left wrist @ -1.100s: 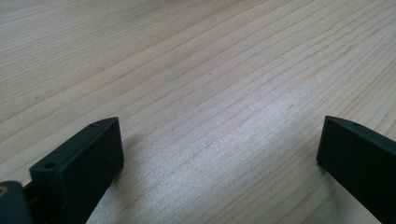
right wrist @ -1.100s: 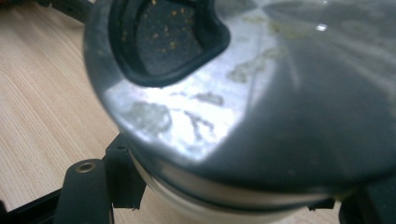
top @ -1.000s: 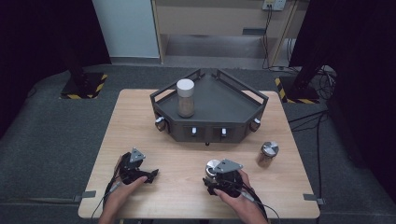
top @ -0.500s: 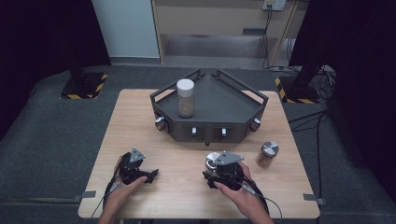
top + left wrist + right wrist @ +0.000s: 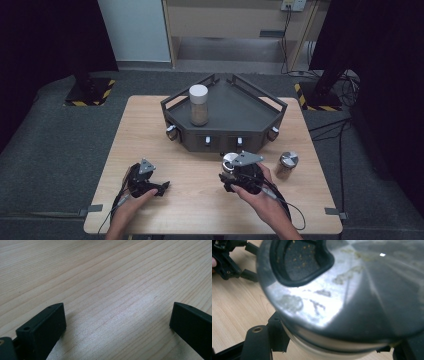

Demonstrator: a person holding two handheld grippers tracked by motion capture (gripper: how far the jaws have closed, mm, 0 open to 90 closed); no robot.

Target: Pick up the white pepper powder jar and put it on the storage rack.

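High view: a metal-lidded jar (image 5: pixel 231 164) is clamped in the right gripper (image 5: pixel 240 175) above the wooden table (image 5: pixel 200 200), before the dark tray (image 5: pixel 250 112). The left gripper (image 5: pixel 162 187) is rested on the table, jaws spread.

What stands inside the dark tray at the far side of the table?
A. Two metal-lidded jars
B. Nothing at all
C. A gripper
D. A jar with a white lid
D: in the high view one jar with a white lid stands in the left part of the tray.
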